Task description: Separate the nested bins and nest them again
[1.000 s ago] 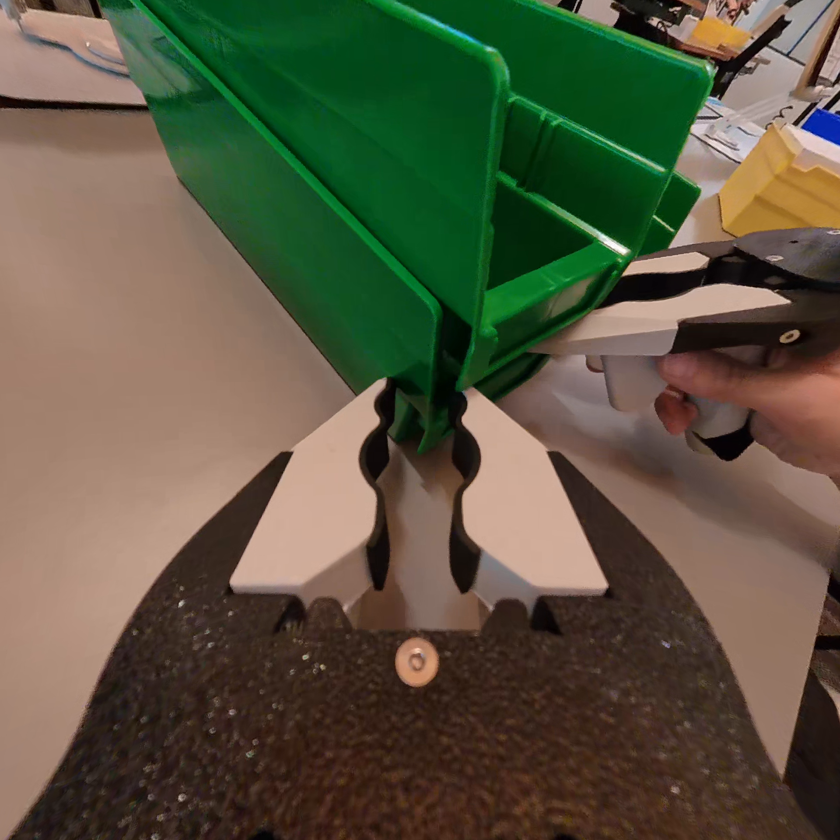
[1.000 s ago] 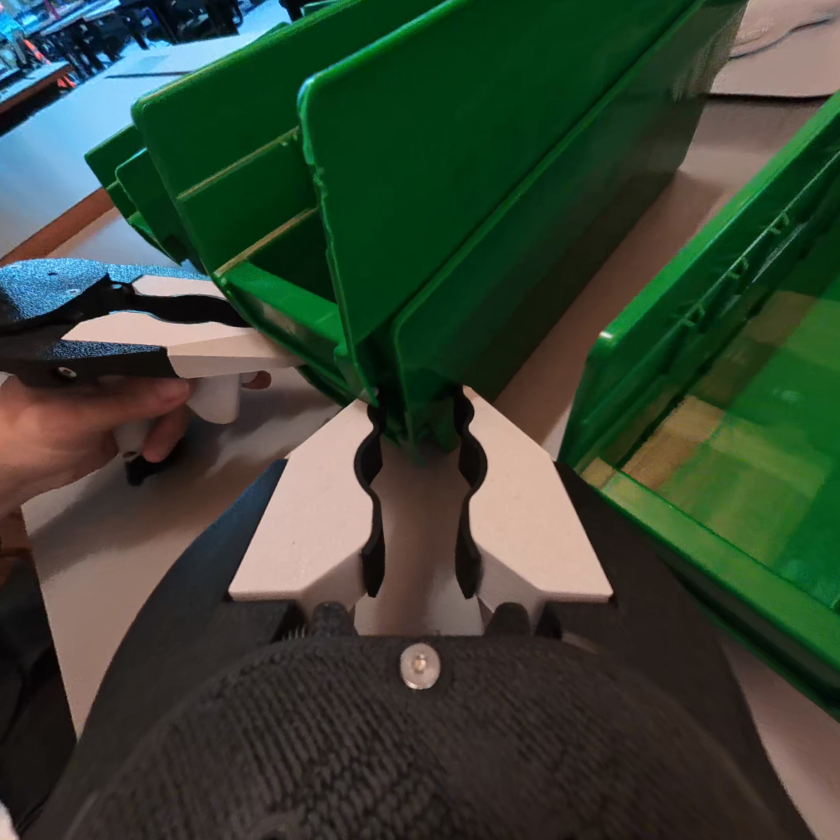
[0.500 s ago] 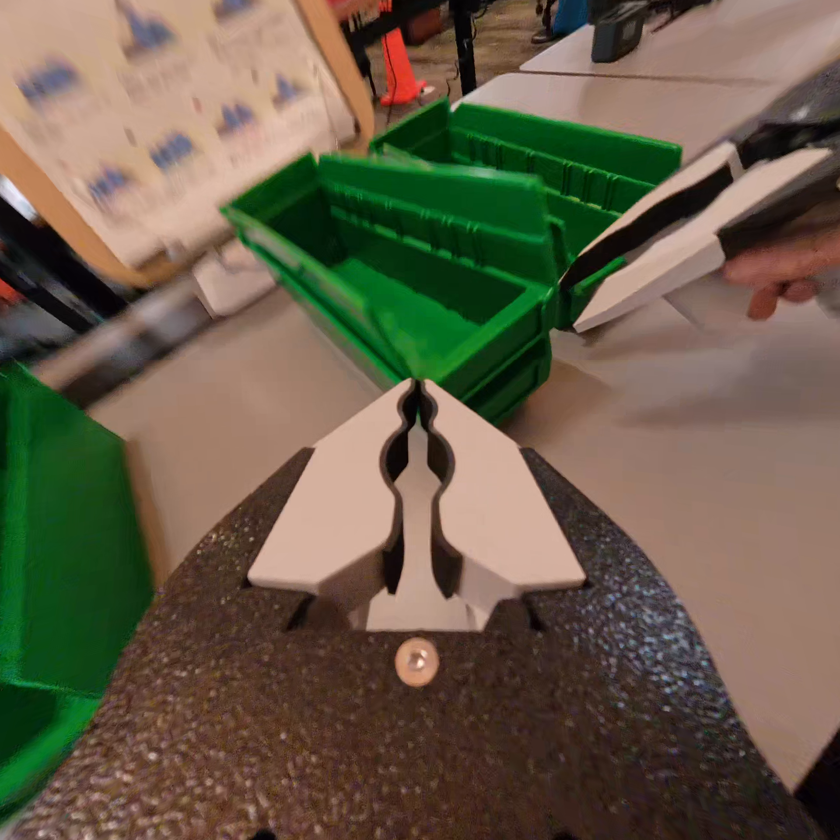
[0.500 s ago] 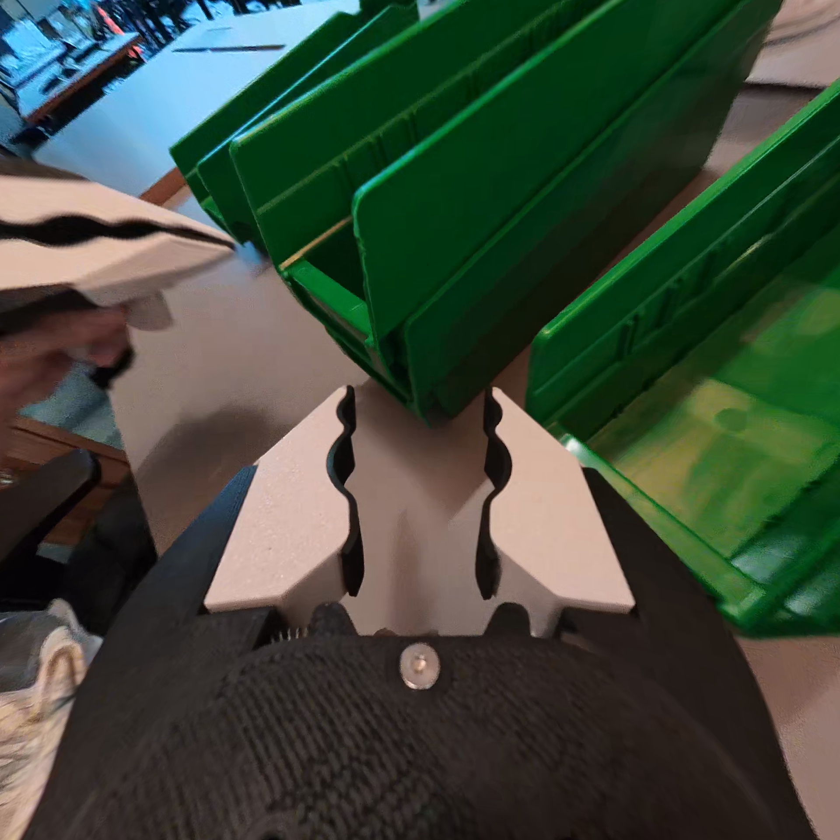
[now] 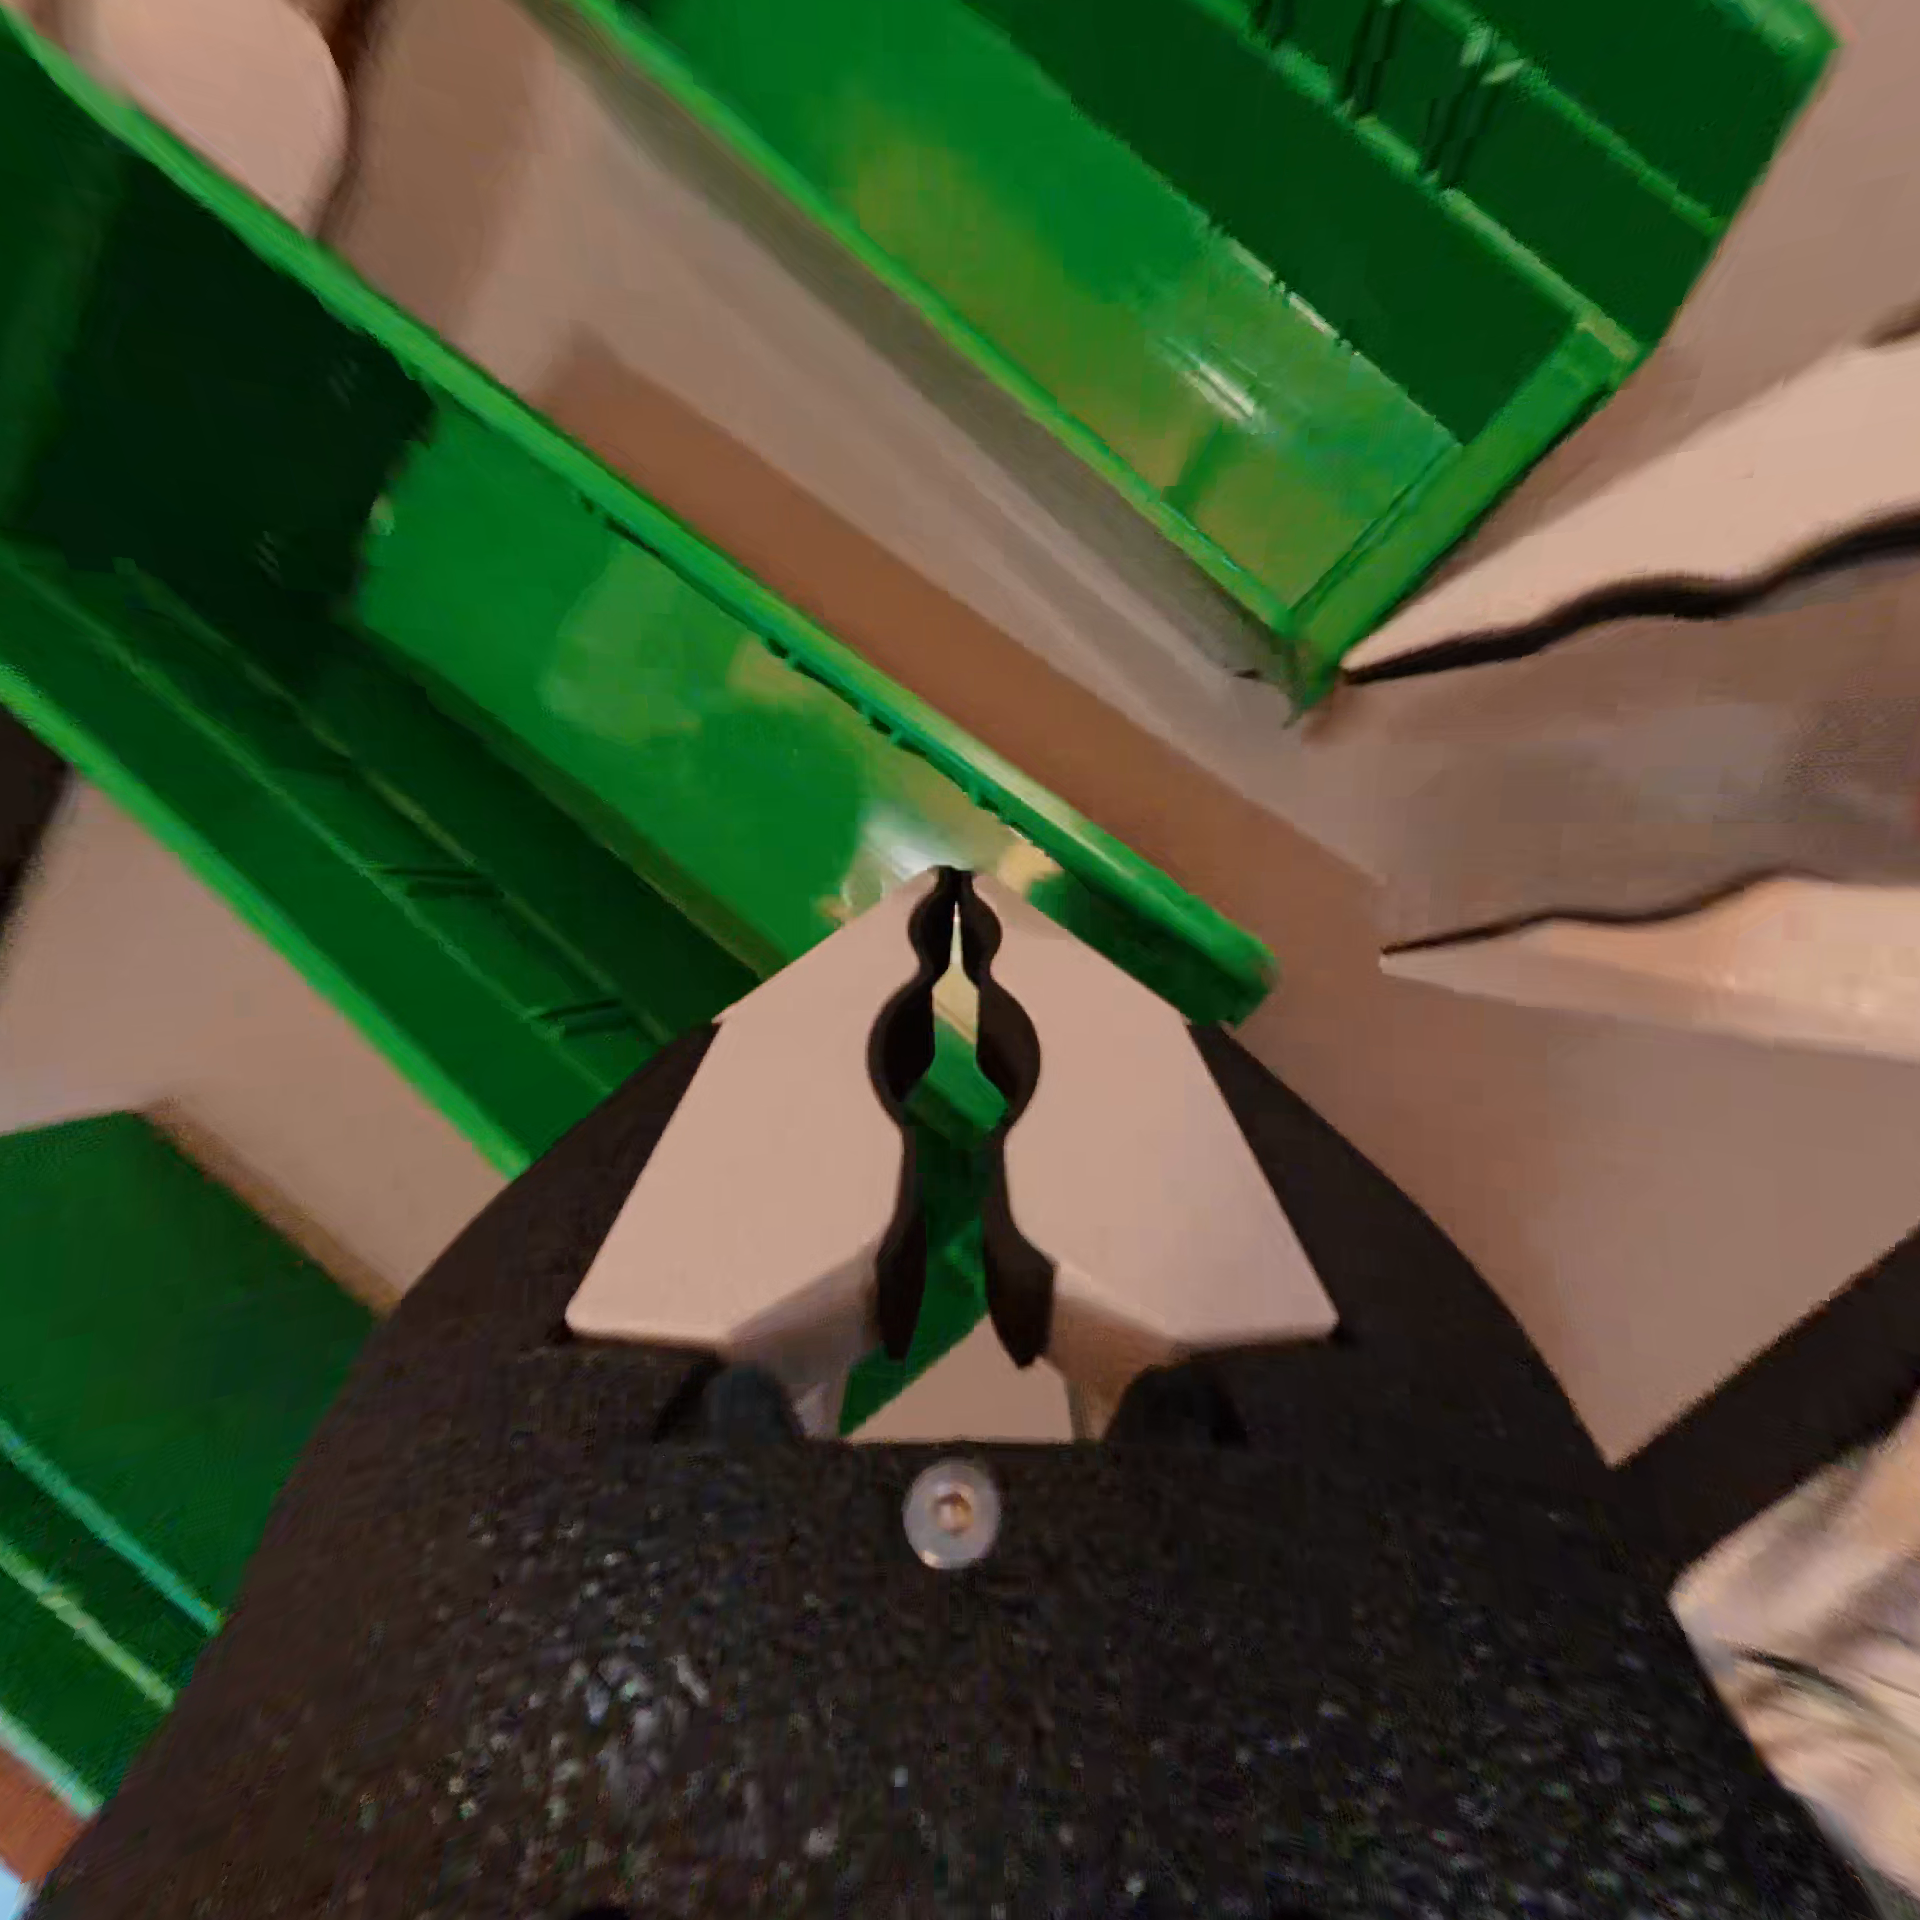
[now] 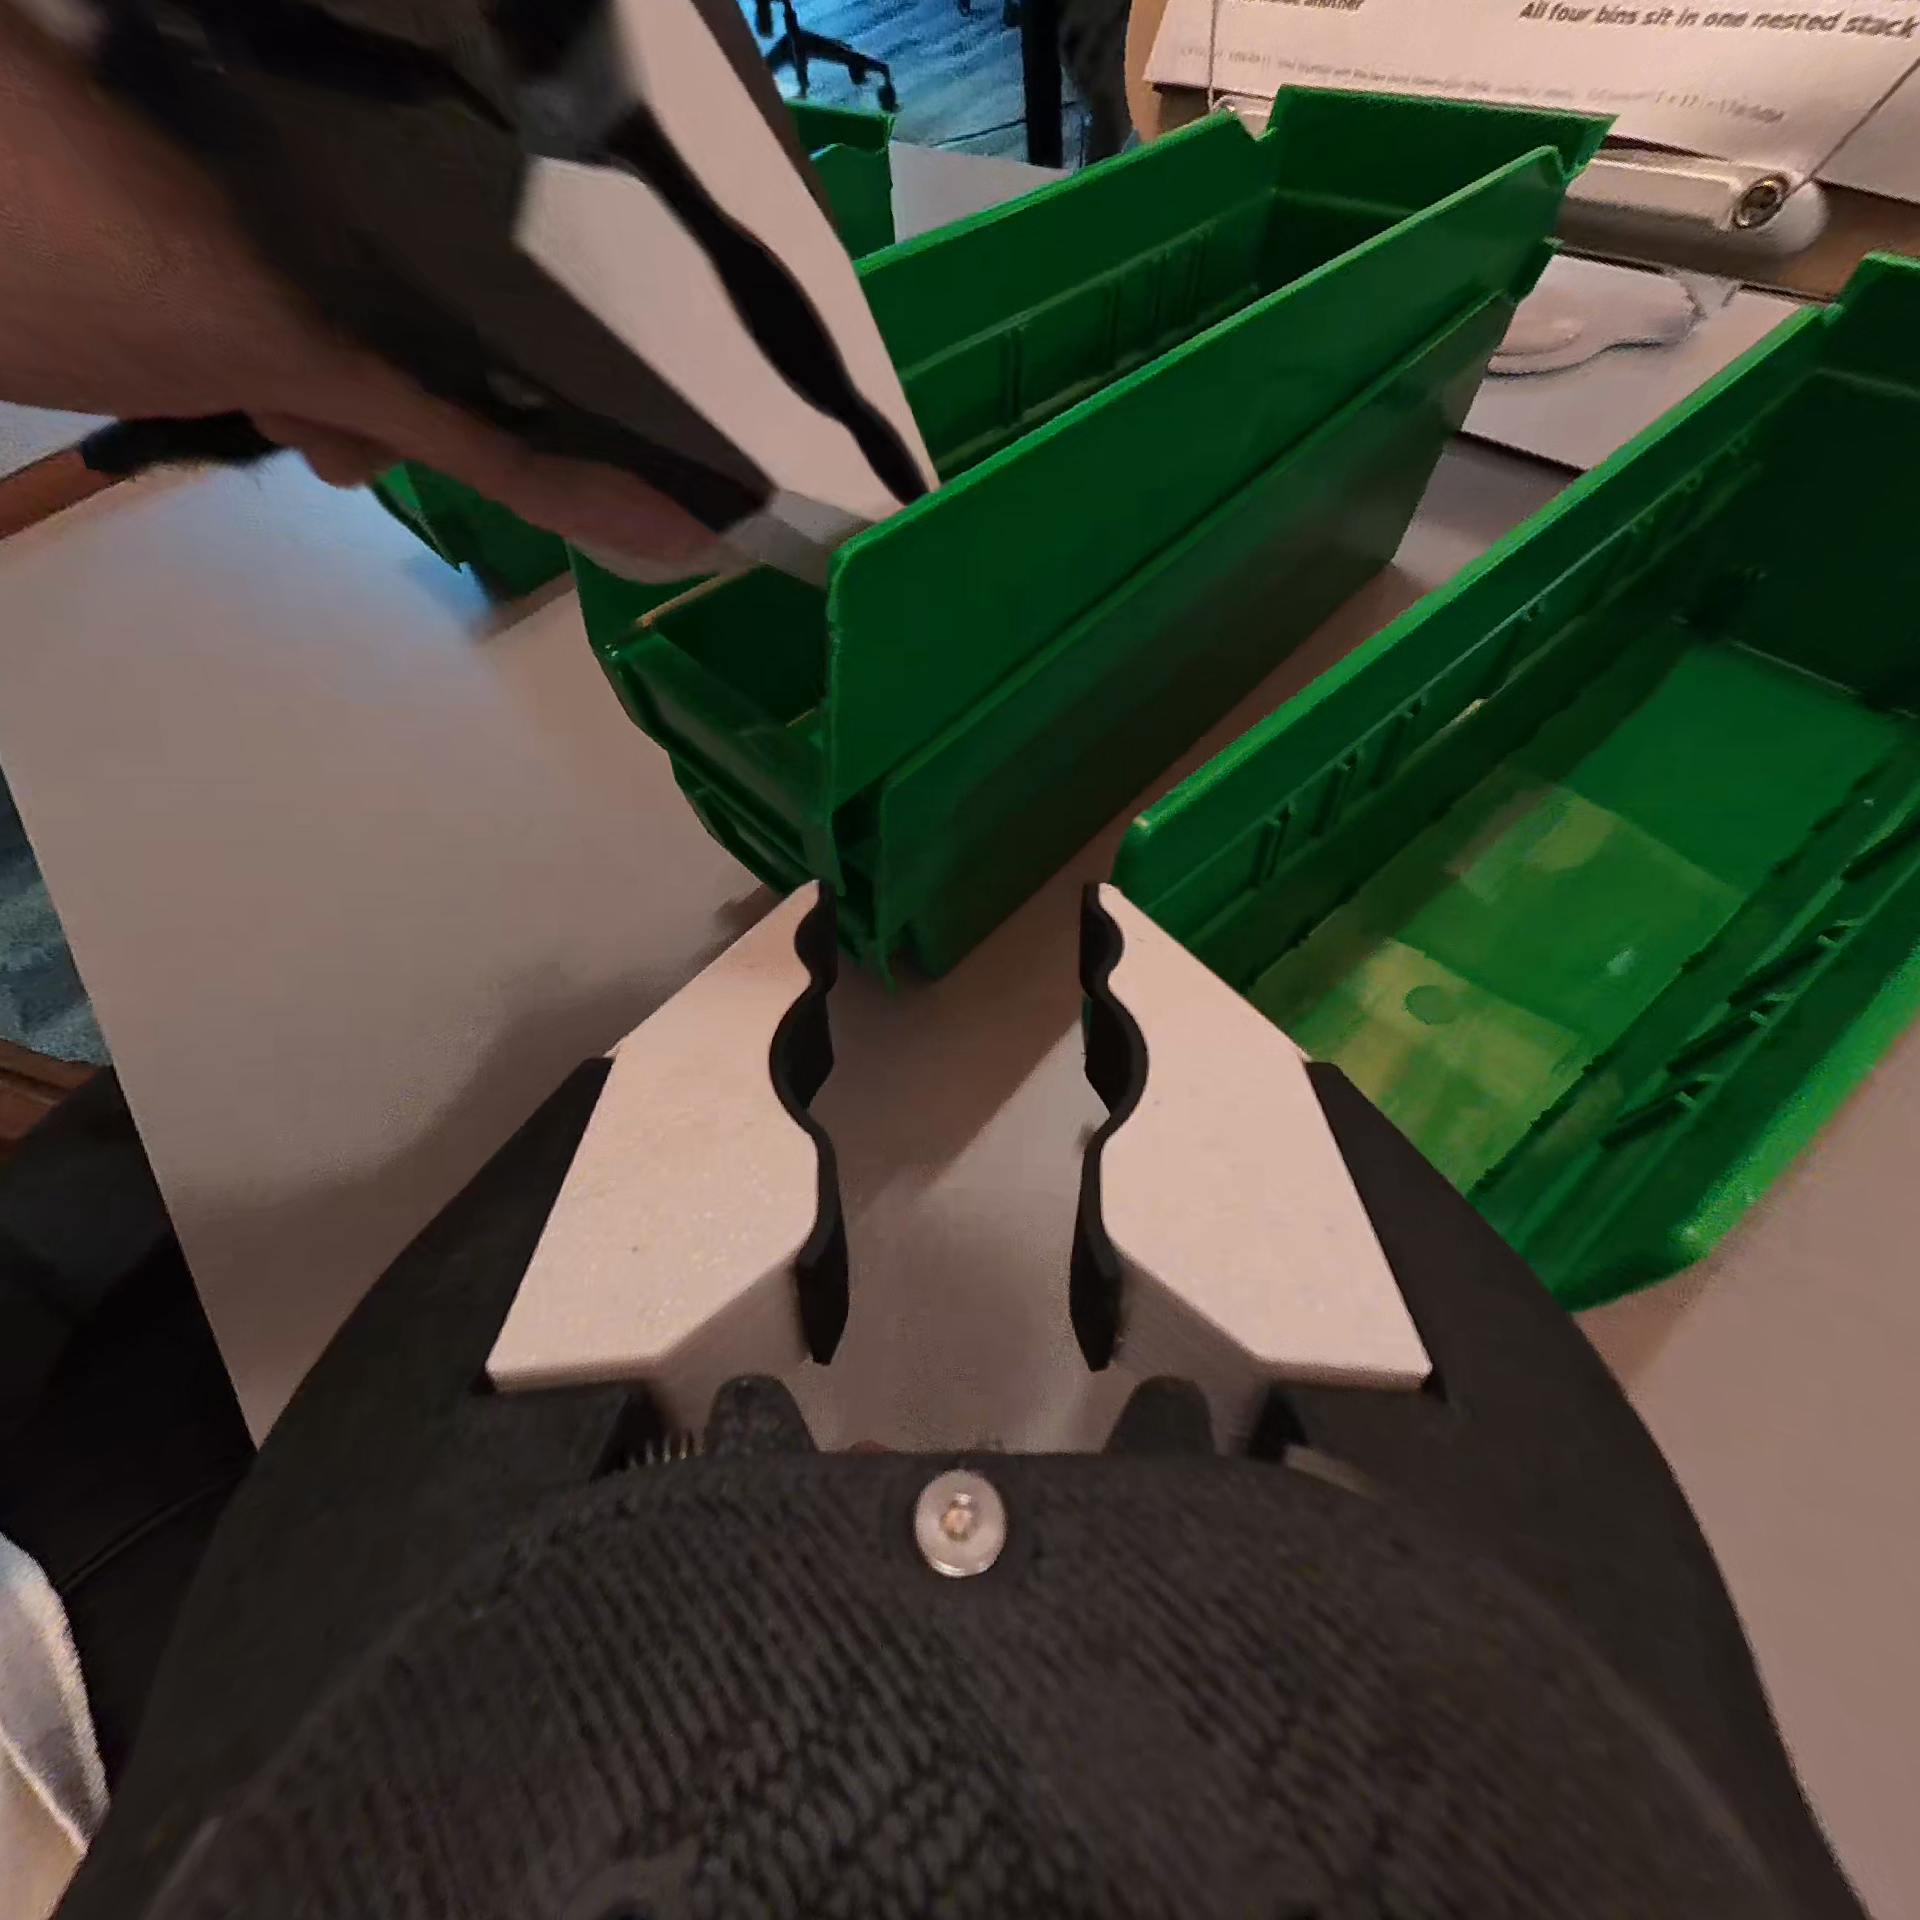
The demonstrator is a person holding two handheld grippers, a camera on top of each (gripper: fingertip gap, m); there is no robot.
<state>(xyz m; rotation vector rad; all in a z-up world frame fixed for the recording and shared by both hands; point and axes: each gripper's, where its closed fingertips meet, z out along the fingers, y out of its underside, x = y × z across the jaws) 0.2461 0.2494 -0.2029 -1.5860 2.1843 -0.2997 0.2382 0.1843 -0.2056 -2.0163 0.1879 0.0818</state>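
the green stack (image 6: 1091,582) of nested bins is sitting mid-tabletop (image 6: 312,779), glossy, long and narrow. a single bin (image 6: 1621,894) is lying just to its right, open side up. the left tool (image 5: 954,883) is hanging pinched closed and empty over a bin; the right tool (image 6: 951,914) is gaping wide, empty, near the stack's near end.

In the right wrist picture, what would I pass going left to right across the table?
A person's hand holding the left gripper, jaws closed → the nested stack of green bins → the single green bin, lying open on the table.
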